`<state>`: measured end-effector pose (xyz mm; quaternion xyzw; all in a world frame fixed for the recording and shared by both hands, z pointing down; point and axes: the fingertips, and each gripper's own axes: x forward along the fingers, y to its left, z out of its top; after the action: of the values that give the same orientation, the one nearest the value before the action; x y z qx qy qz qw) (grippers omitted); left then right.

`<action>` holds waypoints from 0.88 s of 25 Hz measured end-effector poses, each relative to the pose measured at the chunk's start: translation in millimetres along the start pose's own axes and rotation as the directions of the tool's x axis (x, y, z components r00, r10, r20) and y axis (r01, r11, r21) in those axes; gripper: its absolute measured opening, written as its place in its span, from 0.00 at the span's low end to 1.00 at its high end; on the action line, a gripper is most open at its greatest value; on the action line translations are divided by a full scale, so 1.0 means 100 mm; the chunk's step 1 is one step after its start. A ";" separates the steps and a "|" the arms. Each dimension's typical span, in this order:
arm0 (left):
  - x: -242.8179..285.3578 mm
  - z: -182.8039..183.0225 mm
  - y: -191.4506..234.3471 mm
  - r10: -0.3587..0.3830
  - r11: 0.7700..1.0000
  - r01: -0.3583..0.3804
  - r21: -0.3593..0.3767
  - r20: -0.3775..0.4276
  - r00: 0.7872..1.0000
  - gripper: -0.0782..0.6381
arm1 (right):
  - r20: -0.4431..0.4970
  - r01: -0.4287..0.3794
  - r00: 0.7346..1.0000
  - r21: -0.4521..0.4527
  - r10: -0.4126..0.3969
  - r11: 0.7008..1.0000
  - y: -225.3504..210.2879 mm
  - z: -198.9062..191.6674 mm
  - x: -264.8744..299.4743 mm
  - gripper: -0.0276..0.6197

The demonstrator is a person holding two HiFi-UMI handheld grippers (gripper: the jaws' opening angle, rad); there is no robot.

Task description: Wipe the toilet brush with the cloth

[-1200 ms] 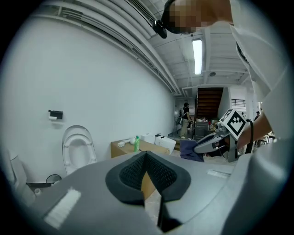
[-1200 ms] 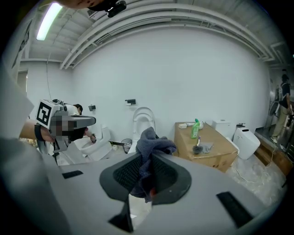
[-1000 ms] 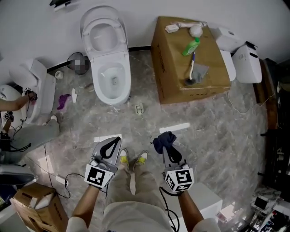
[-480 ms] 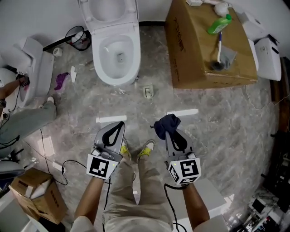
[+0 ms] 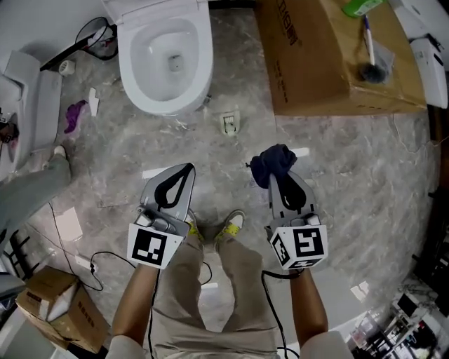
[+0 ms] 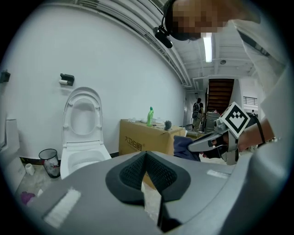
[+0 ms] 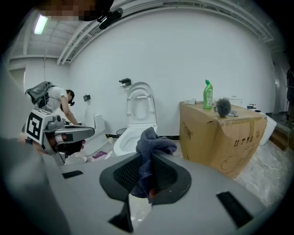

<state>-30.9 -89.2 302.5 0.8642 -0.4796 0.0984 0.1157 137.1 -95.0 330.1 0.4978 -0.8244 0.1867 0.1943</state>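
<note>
The toilet brush (image 5: 370, 59) lies on top of a cardboard box (image 5: 316, 70) at the upper right, its dark head (image 5: 374, 72) toward me, beside a green bottle (image 5: 361, 7). In the right gripper view the brush head (image 7: 223, 106) shows on the box (image 7: 220, 133), far ahead. My right gripper (image 5: 275, 174) is shut on a dark blue cloth (image 5: 275, 160), which bunches above its tips (image 7: 154, 142). My left gripper (image 5: 184, 168) is shut with nothing in it, over the floor at my left foot. Both grippers are far from the brush.
A white toilet (image 5: 165, 56) with its lid up stands at the upper left. On the marble floor lie a small white fitting (image 5: 226, 123), white tape strips, a purple rag (image 5: 74, 116) and a cable. Another cardboard box (image 5: 56, 308) sits lower left. A person (image 7: 55, 105) bends at the far wall.
Both grippers have sunk toward the floor, the cloth still in the right one. In the head view the toilet and box slid toward the top edge and the floor looks nearer.
</note>
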 end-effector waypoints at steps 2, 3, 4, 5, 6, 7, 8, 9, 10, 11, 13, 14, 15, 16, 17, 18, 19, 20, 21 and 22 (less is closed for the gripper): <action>0.16 -0.15 0.07 -0.012 1.000 0.012 0.013 0.021 1.000 0.10 | 0.020 0.010 1.000 -0.004 -0.010 1.000 -0.06 -0.07 0.18 0.13; 0.24 -0.23 0.10 -0.014 1.000 0.014 0.017 0.031 0.999 0.10 | 0.028 0.012 1.000 -0.013 -0.011 1.000 -0.08 -0.10 0.26 0.13; 0.33 -0.31 0.15 -0.014 1.000 0.014 0.018 0.040 0.999 0.10 | 0.037 0.012 0.999 -0.033 -0.010 0.999 -0.09 -0.12 0.35 0.13; 0.41 -0.38 0.20 -0.015 1.000 0.014 0.018 0.049 0.999 0.10 | 0.048 0.013 0.999 -0.067 -0.009 0.998 -0.09 -0.14 0.44 0.13; 0.49 -0.45 0.24 -0.019 1.000 0.018 0.022 0.058 0.998 0.10 | 0.061 0.016 0.998 -0.108 -0.009 0.994 -0.09 -0.16 0.53 0.13; 0.57 -0.53 0.26 -0.026 0.999 0.025 0.027 0.068 0.997 0.10 | 0.073 0.020 0.997 -0.145 -0.009 0.989 -0.09 -0.19 0.62 0.13; 0.64 -0.61 0.28 -0.036 0.999 0.034 0.033 0.077 0.996 0.10 | 0.083 0.022 0.996 -0.167 -0.008 0.986 -0.10 -0.24 0.72 0.13; 0.71 -0.71 0.27 -0.048 0.998 0.045 0.039 0.083 0.995 0.10 | 0.092 0.023 0.996 -0.172 -0.007 0.985 -0.12 -0.30 0.81 0.13; 0.77 -0.82 0.27 -0.061 0.997 0.057 0.050 0.080 0.995 0.10 | 0.101 0.022 0.995 -0.169 -0.005 0.985 -0.14 -0.36 0.90 0.13; 0.81 -0.94 0.27 -0.075 0.995 0.070 0.069 0.069 0.995 0.10 | 0.114 0.023 0.993 -0.171 -0.003 0.985 -0.15 -0.40 0.99 0.13; 0.91 -1.16 0.34 -0.095 0.991 0.090 0.104 0.049 0.994 0.10 | 0.154 0.032 0.988 -0.208 0.000 0.978 -0.16 -0.40 1.14 0.13; 0.98 -1.24 0.40 -0.100 0.990 0.093 0.105 0.055 0.994 0.10 | 0.179 0.039 0.984 -0.227 0.002 0.973 -0.17 -0.38 1.21 0.13; 1.06 -1.31 0.46 -0.102 0.991 0.094 0.100 0.073 0.992 0.10 | 0.207 0.046 0.978 -0.237 0.004 0.971 -0.20 -0.37 1.28 0.13; 1.15 -1.36 0.51 -0.103 0.991 0.093 0.094 0.099 0.990 0.10 | 0.233 0.054 0.972 -0.238 0.003 0.970 -0.24 -0.36 1.34 0.13; 1.22 -1.41 0.55 -0.103 0.992 0.092 0.089 0.124 0.987 0.10 | 0.256 0.064 0.967 -0.234 -0.002 0.970 -0.28 -0.38 1.40 0.13; 1.27 -1.45 0.57 -0.103 0.992 0.091 0.086 0.143 0.984 0.10 | 0.274 0.073 0.962 -0.227 -0.008 0.971 -0.33 -0.42 1.44 0.13; 1.29 -1.49 0.57 -0.103 0.992 0.090 0.087 0.155 0.983 0.10 | 0.287 0.084 0.958 -0.226 -0.016 0.971 -0.37 -0.45 1.48 0.13; 1.31 -1.52 0.57 -0.106 0.991 0.092 0.093 0.165 0.981 0.10 | 0.299 0.098 0.954 -0.236 -0.024 0.967 -0.40 -0.48 1.51 0.13; 1.32 -1.54 0.57 -0.112 0.990 0.094 0.104 0.179 0.977 0.10 | 0.311 0.115 0.950 -0.260 -0.030 0.959 -0.42 -0.50 1.53 0.13; 1.35 -1.57 0.57 -0.120 0.988 0.098 0.118 0.194 0.974 0.10 | 0.322 0.132 0.946 -0.289 -0.033 0.948 -0.44 -0.51 1.55 0.13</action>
<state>-18.9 -181.3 496.2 0.8997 -0.4347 0.0298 0.0254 116.9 -204.8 457.8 0.5194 -0.8417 -0.0335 0.1437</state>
